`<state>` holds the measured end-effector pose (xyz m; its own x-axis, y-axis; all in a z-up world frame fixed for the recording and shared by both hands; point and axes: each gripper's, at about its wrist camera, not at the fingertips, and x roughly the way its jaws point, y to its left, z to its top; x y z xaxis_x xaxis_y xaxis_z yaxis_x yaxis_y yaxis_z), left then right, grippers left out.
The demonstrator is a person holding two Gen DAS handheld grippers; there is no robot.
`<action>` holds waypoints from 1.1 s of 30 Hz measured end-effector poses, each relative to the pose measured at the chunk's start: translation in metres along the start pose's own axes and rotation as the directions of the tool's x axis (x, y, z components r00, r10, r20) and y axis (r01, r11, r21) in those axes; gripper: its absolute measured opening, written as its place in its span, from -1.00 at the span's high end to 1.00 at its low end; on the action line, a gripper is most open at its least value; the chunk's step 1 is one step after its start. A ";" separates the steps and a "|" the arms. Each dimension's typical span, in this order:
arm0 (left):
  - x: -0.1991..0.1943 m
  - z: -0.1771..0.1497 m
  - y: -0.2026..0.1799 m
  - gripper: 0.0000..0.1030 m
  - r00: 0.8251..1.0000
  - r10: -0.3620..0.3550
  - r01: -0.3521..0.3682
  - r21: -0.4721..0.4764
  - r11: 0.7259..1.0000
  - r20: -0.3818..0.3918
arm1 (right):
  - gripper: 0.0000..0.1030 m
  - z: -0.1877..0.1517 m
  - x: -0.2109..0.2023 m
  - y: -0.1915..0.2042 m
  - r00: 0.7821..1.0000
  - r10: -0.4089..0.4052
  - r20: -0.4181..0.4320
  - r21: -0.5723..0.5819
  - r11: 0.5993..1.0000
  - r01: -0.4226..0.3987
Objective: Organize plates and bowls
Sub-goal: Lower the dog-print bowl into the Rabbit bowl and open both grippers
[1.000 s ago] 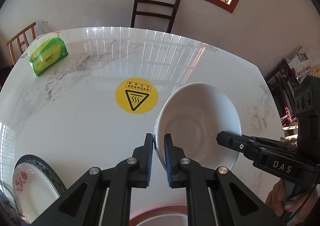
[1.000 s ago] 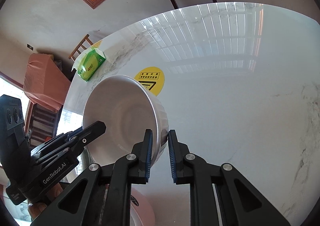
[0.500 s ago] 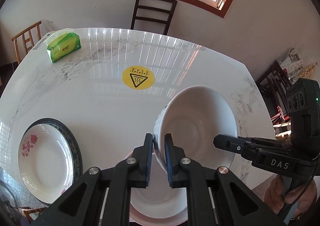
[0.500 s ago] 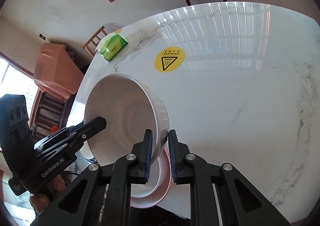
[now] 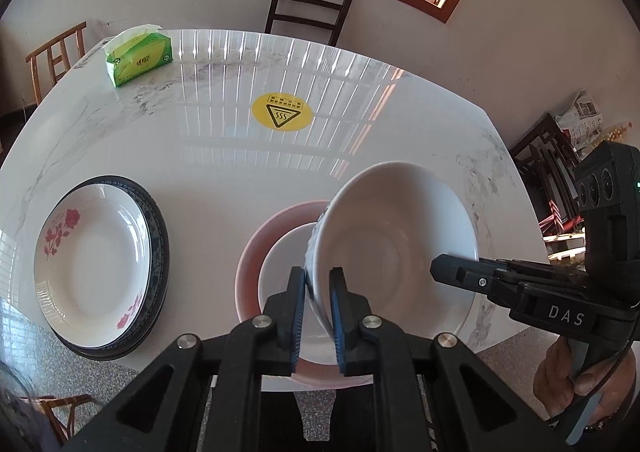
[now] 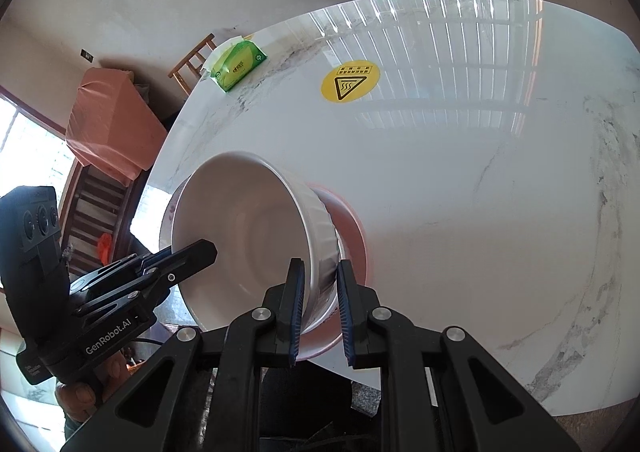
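Observation:
A large white bowl (image 5: 400,236) is held in the air by both grippers, one on each side of its rim. My left gripper (image 5: 318,316) is shut on its left rim. My right gripper (image 6: 319,316) is shut on the opposite rim of the bowl (image 6: 248,236); its fingers also show in the left wrist view (image 5: 452,272). Below the bowl a white bowl (image 5: 284,272) sits in a pink-rimmed plate (image 5: 256,252) near the table's front edge. A rose-patterned plate (image 5: 88,252) lies on a dark-rimmed plate (image 5: 158,236) at front left.
The white marble table (image 5: 200,155) carries a yellow hot-surface sticker (image 5: 281,116) at its middle and a green tissue pack (image 5: 138,57) at back left. A dark chair (image 5: 308,7) stands behind the table, a wooden chair (image 5: 56,55) at left.
Both grippers have pulled back and risen with the white bowl. The pink-rimmed plate with its bowl and the rose plate stack have come fully into view below.

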<state>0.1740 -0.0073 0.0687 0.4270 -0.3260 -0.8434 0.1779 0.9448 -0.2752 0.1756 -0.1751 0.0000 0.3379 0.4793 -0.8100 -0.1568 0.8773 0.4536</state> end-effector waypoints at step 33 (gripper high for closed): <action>0.011 -0.020 0.016 0.75 0.999 -0.010 0.007 -0.054 0.998 -0.049 | 0.69 -0.013 0.021 0.010 0.999 -0.025 -0.026 0.000 1.000 0.025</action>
<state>0.1633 0.0046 0.0459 0.3812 -0.3332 -0.8624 0.1324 0.9429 -0.3058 0.1690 -0.1559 -0.0177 0.3172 0.4573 -0.8308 -0.1479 0.8892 0.4330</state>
